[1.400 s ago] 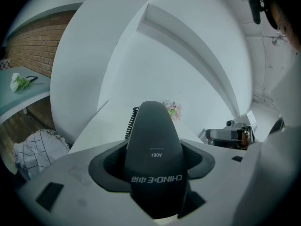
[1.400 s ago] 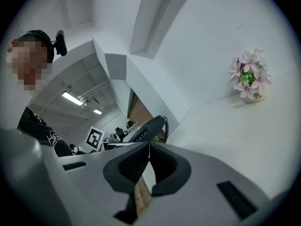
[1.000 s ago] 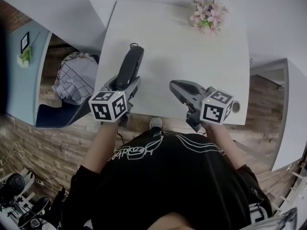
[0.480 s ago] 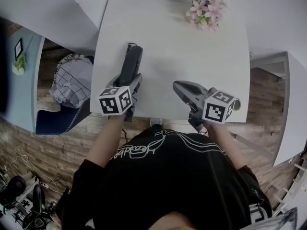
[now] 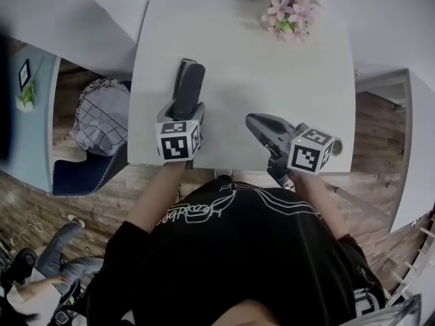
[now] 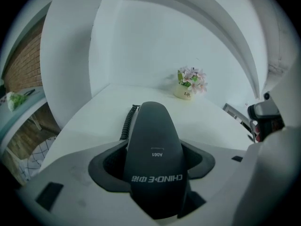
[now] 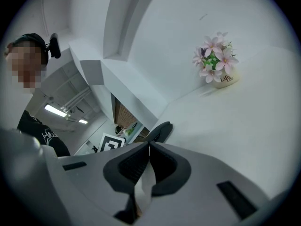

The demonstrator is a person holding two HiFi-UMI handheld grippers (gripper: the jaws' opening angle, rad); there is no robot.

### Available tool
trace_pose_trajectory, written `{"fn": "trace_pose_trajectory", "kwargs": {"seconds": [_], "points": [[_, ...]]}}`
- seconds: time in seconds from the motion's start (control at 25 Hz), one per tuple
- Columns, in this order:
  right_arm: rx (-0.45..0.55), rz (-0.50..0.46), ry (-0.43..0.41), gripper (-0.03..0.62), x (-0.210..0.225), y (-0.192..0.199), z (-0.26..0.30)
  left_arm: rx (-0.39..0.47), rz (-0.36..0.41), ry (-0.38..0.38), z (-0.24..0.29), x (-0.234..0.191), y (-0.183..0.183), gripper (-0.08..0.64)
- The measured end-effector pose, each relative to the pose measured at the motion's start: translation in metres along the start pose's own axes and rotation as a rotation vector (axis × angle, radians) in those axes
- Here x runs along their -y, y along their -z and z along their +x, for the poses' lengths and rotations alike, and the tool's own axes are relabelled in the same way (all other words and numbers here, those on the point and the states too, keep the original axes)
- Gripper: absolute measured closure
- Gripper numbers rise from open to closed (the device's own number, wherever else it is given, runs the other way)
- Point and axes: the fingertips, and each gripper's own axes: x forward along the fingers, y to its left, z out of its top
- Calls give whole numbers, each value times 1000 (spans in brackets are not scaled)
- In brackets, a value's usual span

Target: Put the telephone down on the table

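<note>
at centre-left of the head view, telephone (image 5: 188, 90): dark handset, lying lengthwise over the left half of the white table (image 5: 272, 80), far end pointing to the top of the frame.
telephone contact: near end sits between the left jaws; cannot tell whether the far end rests on the tabletop.
cord (image 5: 179, 70): coiled, black, runs along the handset's left edge near its far end.
left gripper (image 5: 181, 117): jaws spread wide, pads pressed on both sides of the handset's near end; in the left gripper view the handset fills the gap.
left marker cube (image 5: 178, 140): at the table's near edge, just below the handset.
right gripper (image 5: 253, 121): right of centre, over the table's near edge, well apart from the handset; jaws closed together, tips meeting, nothing between them.
flowers (image 5: 287, 15): pink, in a small pot, top right part of the table, well apart from both grippers.
</note>
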Motion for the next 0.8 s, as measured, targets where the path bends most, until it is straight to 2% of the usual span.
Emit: {"fn": "trace_pose_trajectory", "kwargs": {"seconds": [0.4, 0.52, 0.72, 0.8], "points": [[-9, 14, -14, 552, 2, 4, 1, -90, 150, -112, 14, 6, 13, 273], [-12, 21, -23, 552, 2, 5, 1, -77, 190, -142, 15, 7, 14, 273], [-28, 34, -26, 552, 5, 12, -3, -49, 161, -134, 13, 4, 10, 273], [-29, 41, -24, 552, 4, 15, -7, -41, 138, -135, 11, 0, 11, 248]]}}
